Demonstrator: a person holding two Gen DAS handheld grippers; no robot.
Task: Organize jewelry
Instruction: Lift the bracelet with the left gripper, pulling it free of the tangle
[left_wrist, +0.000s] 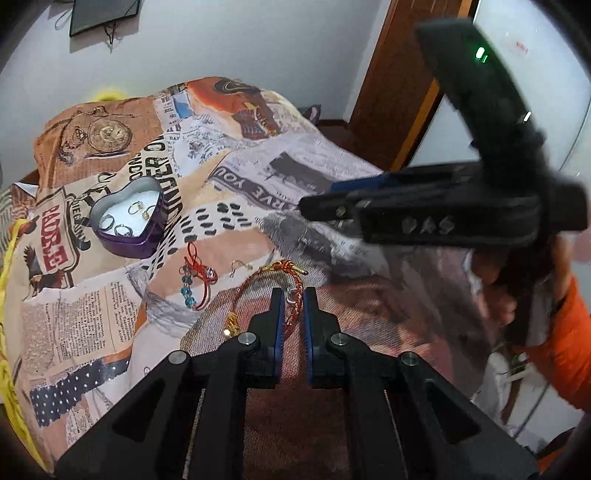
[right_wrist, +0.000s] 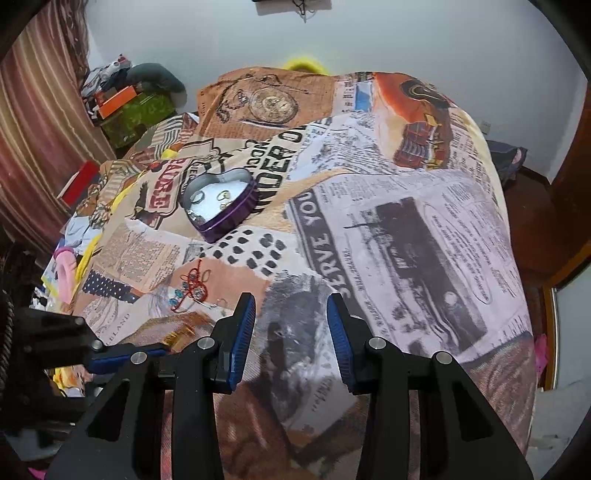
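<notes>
A purple heart-shaped tin (left_wrist: 127, 218) lies open on the printed bedspread and holds several rings; it also shows in the right wrist view (right_wrist: 221, 206). A red-and-gold braided bracelet (left_wrist: 273, 284) lies just ahead of my left gripper (left_wrist: 293, 299), whose jaws stand narrowly apart around a small silver ring and the bracelet's cord. A red knot charm with blue beads (left_wrist: 194, 277) and a silver earring (left_wrist: 236, 266) lie left of it. My right gripper (right_wrist: 291, 302) is open and empty above the bedspread; it shows from the side in the left wrist view (left_wrist: 314, 210).
The bedspread (right_wrist: 406, 221) covers a rounded bed with edges falling off on both sides. Clutter and a striped curtain (right_wrist: 44, 110) stand at the left, a wooden door frame (left_wrist: 399, 81) at the right. A person's orange sleeve (left_wrist: 569, 350) is at far right.
</notes>
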